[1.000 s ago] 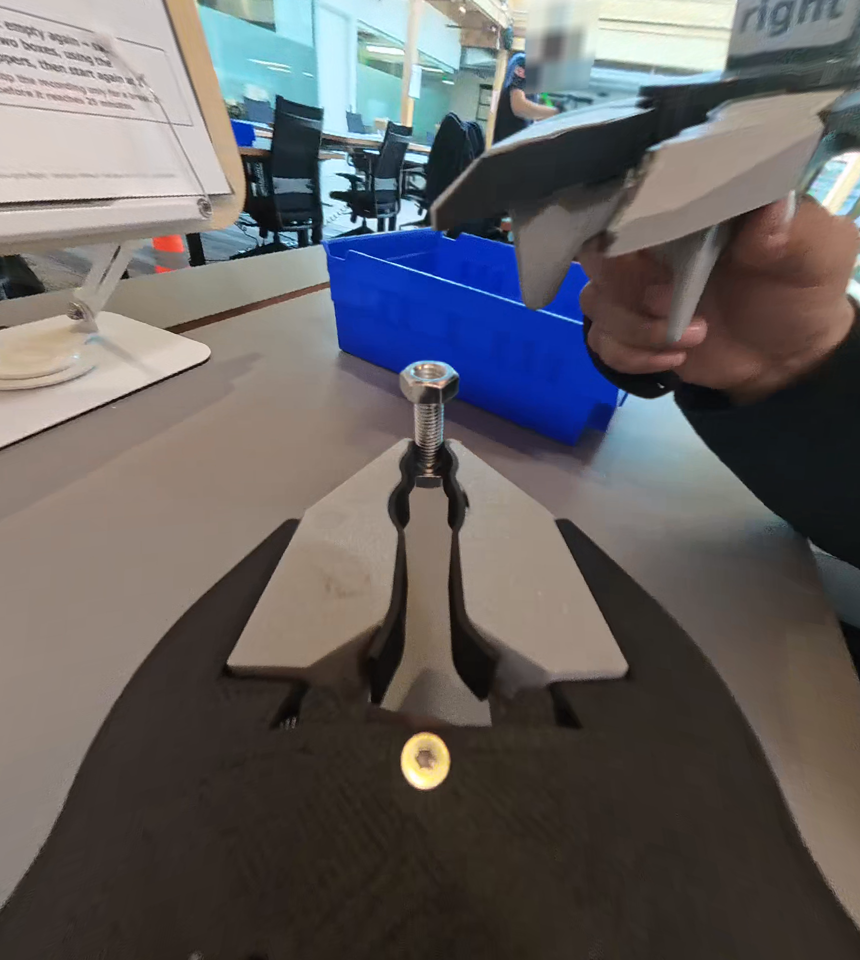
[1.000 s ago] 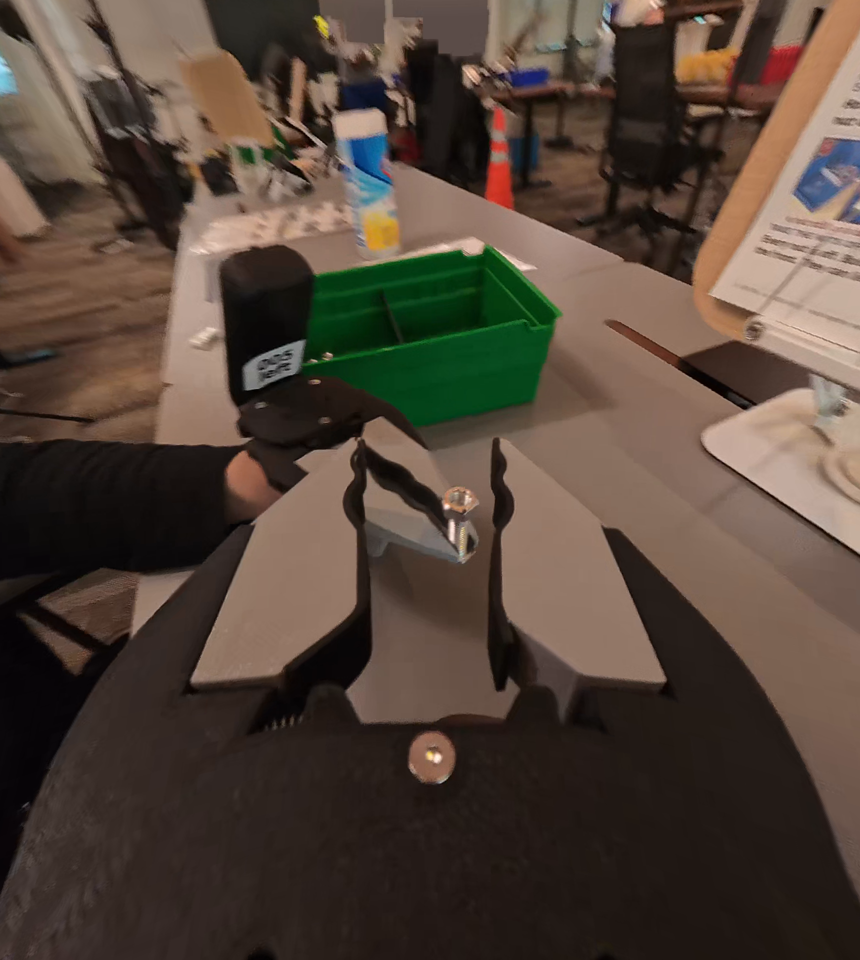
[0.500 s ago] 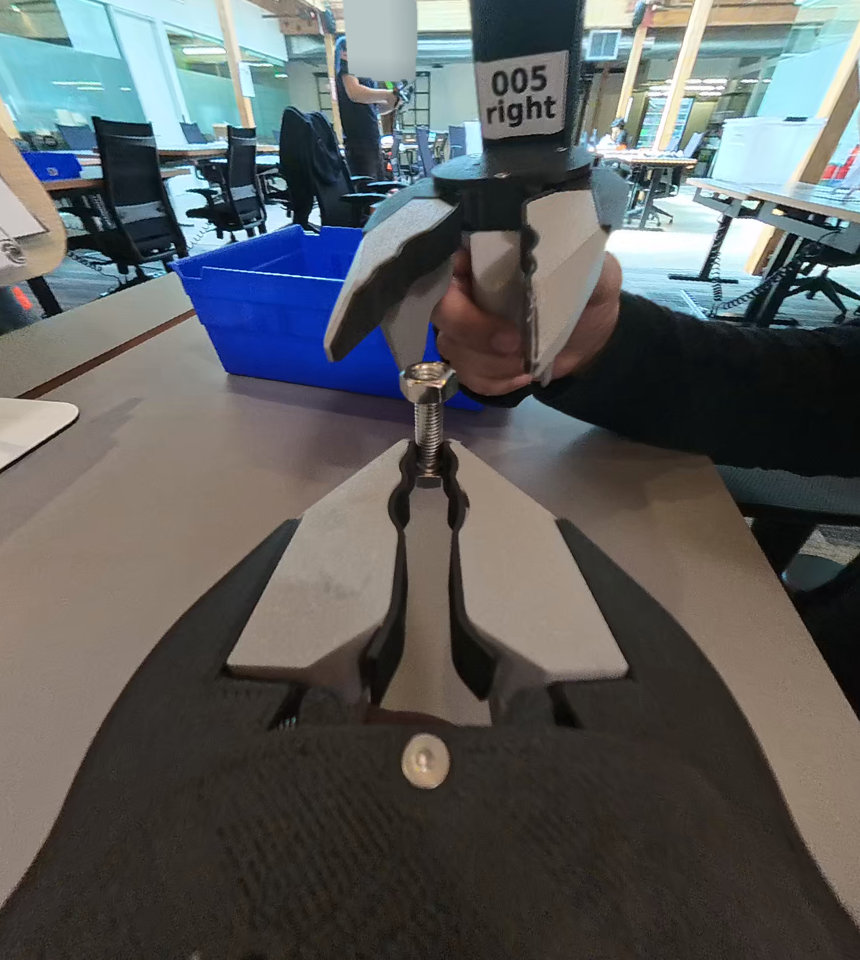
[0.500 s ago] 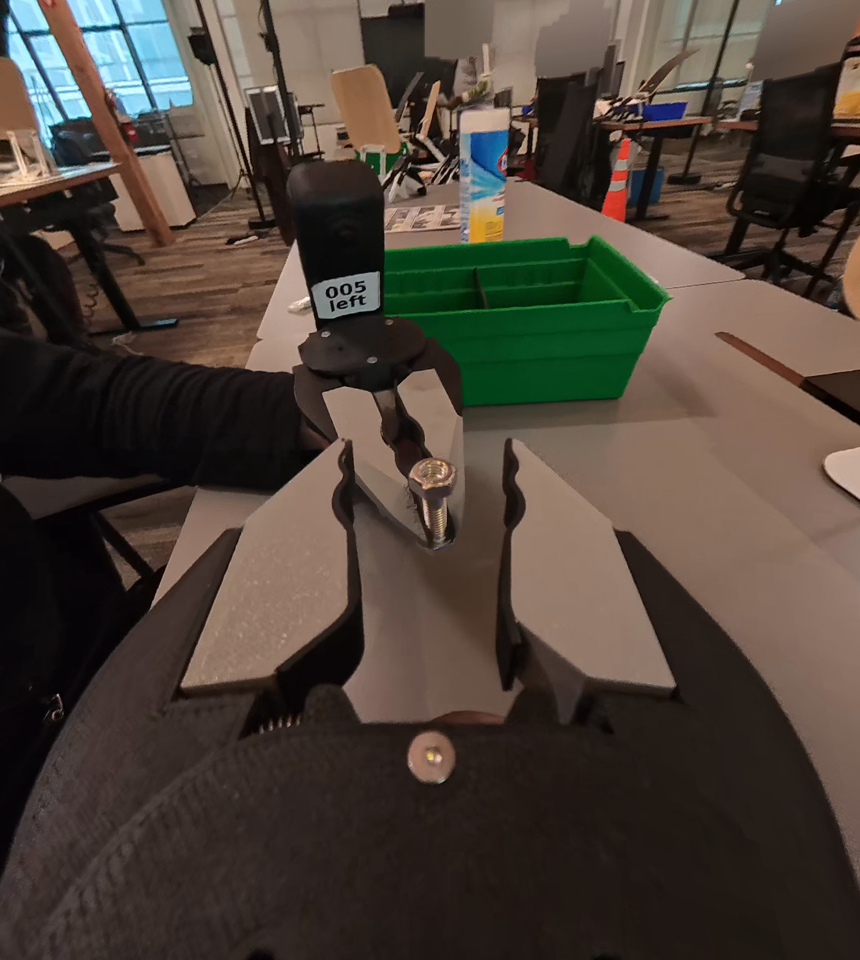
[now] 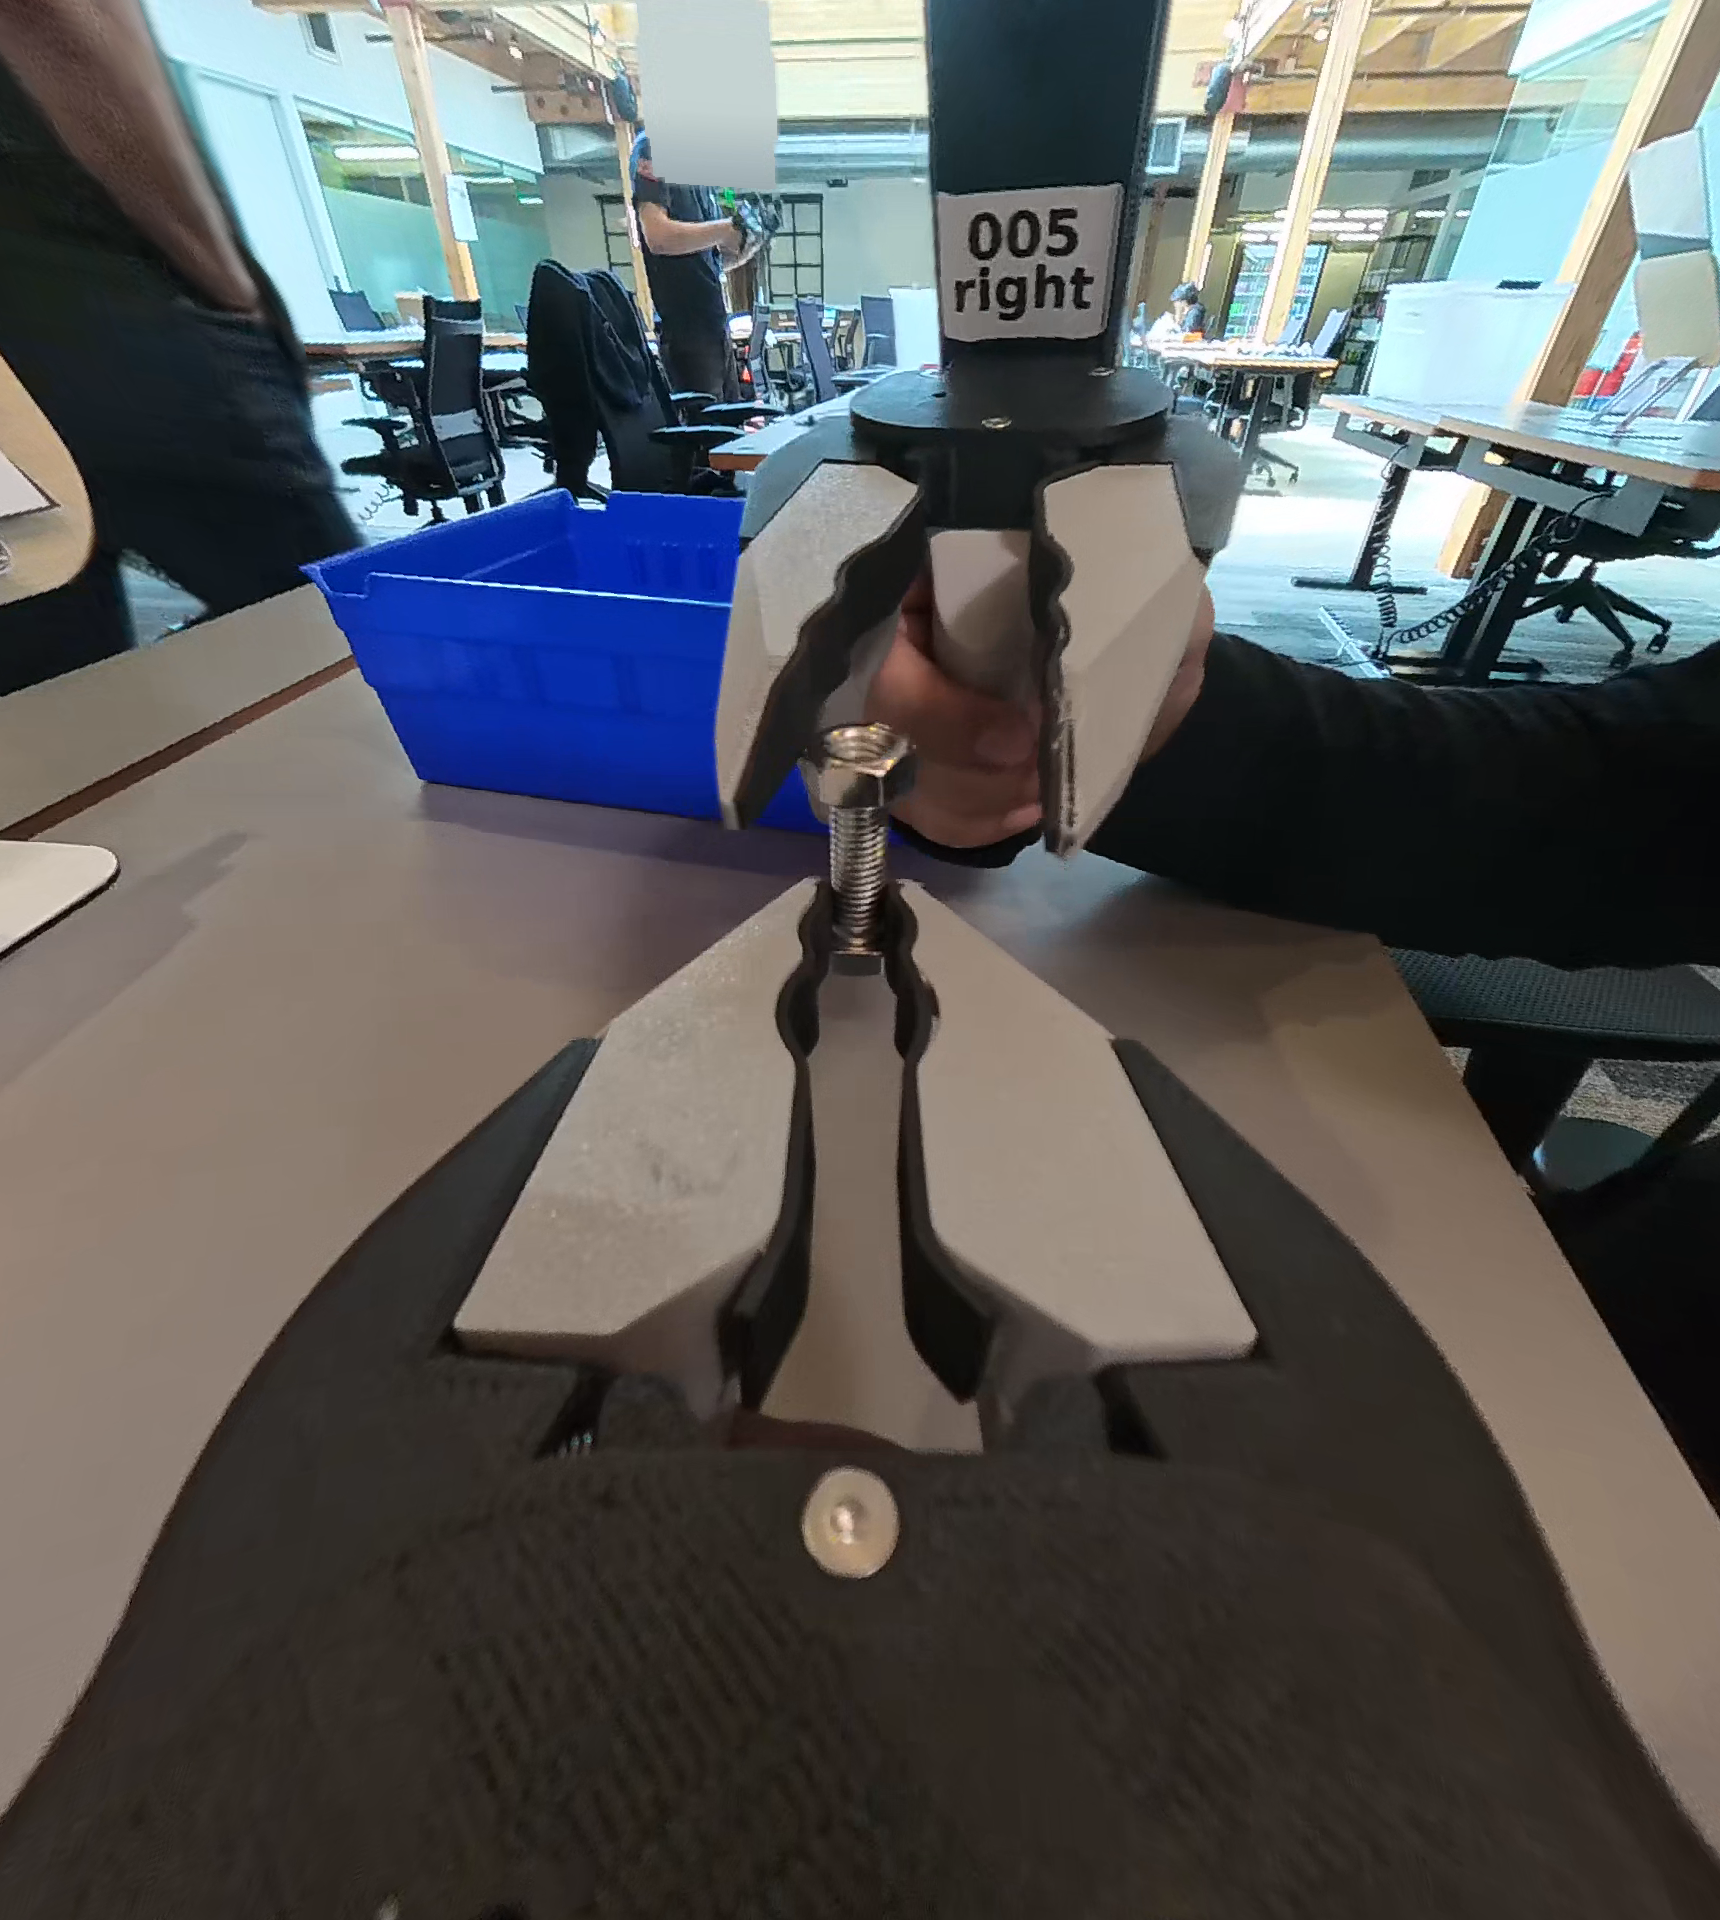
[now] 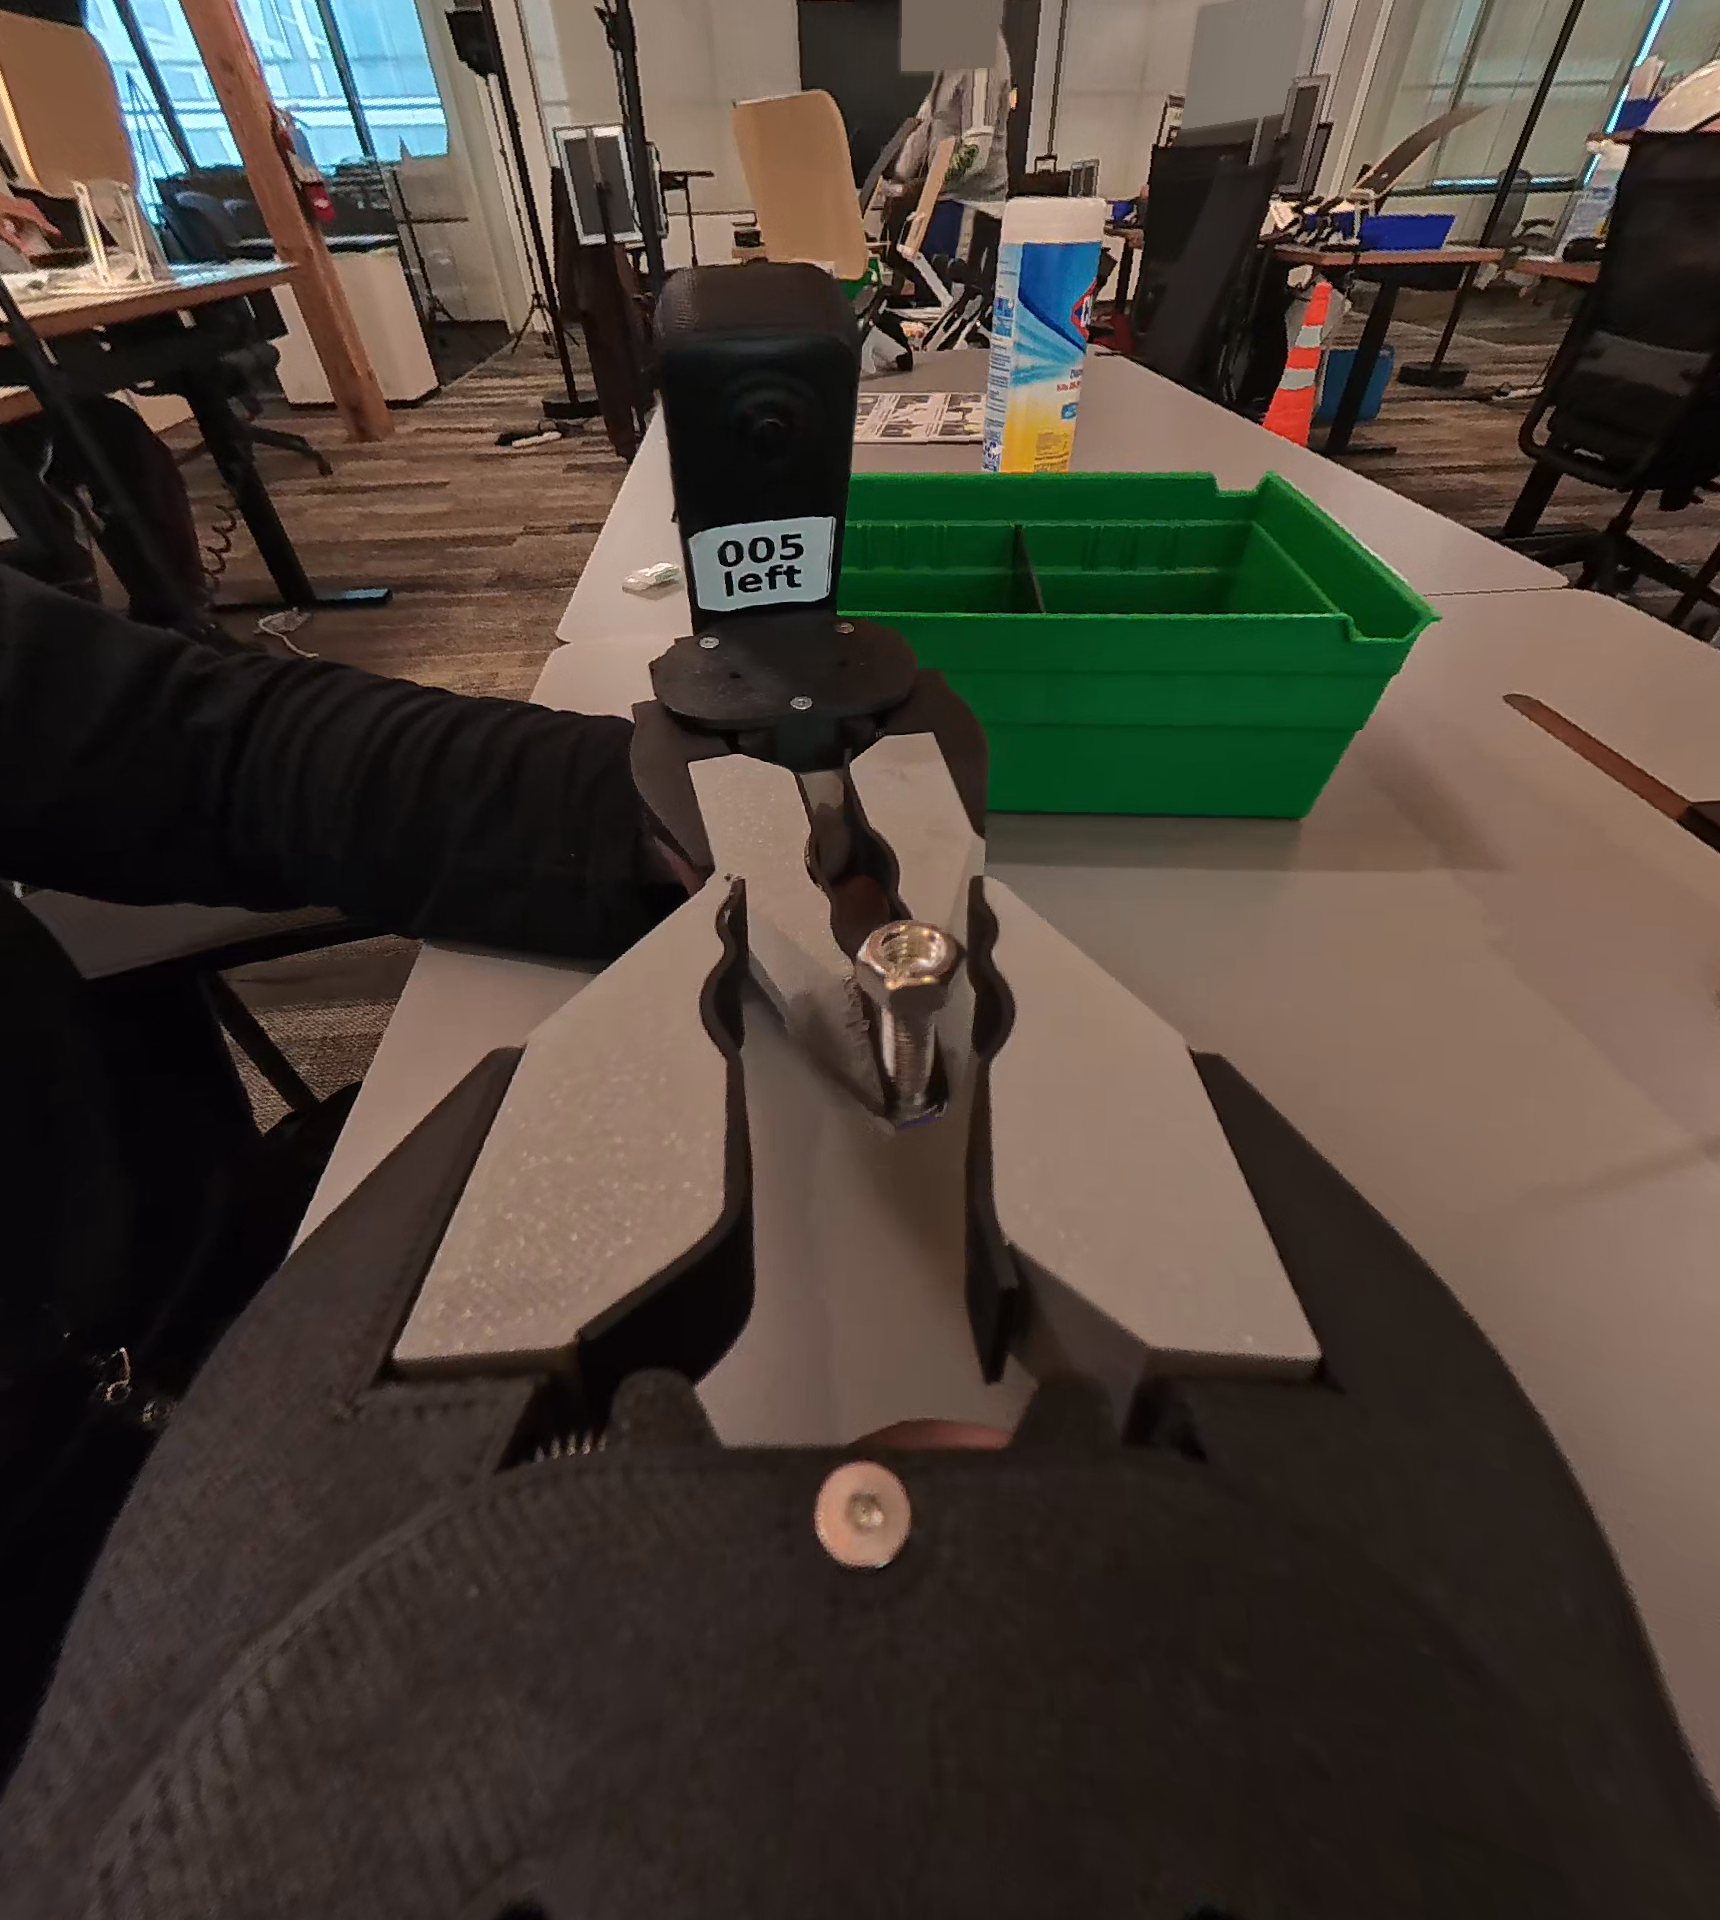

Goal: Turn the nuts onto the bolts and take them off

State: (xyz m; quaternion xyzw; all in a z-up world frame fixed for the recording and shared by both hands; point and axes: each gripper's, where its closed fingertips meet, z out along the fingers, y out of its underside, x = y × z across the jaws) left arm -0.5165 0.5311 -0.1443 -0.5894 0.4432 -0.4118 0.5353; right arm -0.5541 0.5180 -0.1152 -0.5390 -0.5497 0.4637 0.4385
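Bolt (image 5: 856, 862) clamped upright in left gripper (image 5: 858, 940), nut (image 5: 856, 764) on top.
Right gripper (image 6: 854, 966) spread wide, level around nut; blue bin (image 5: 544, 644) at 11 o'clock.

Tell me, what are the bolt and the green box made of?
The bolt looks like shiny bare metal, probably steel: silvery, with bright glints on its threads. The nut on it looks the same. The green box looks like smooth moulded plastic, one even colour with a soft sheen.

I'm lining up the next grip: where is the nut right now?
The nut sits atop the bolt held upright by the left gripper, between the open right gripper's fingers.
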